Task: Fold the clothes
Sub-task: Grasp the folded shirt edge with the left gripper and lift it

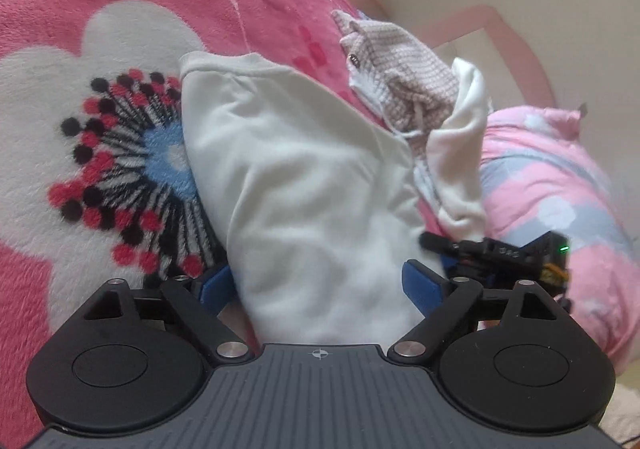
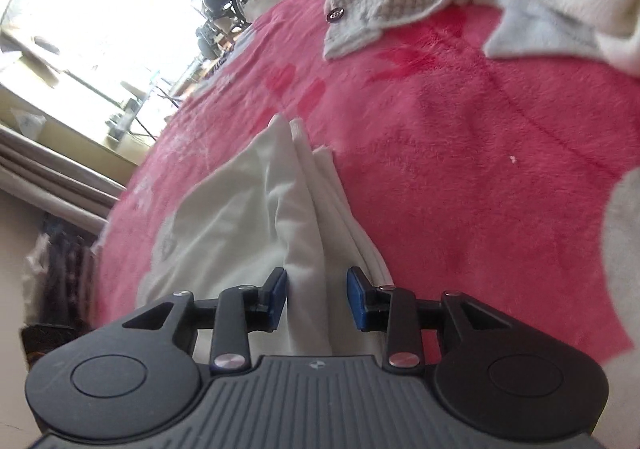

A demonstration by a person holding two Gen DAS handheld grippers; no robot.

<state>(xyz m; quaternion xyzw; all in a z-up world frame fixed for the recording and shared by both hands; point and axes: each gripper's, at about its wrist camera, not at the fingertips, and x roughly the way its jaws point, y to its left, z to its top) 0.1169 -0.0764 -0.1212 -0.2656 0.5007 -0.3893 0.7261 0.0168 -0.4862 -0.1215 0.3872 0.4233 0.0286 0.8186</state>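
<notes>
Jaws of both grippers straddle the white garment; contact unclear.

Left gripper: jaws spread wide. Right gripper: jaws parted, blue pads facing each other.

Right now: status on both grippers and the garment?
Left gripper open, straddling white garment. Right gripper open around its folded edge. Checked garment heaped beyond, on pink blanket; not blocking.
</notes>
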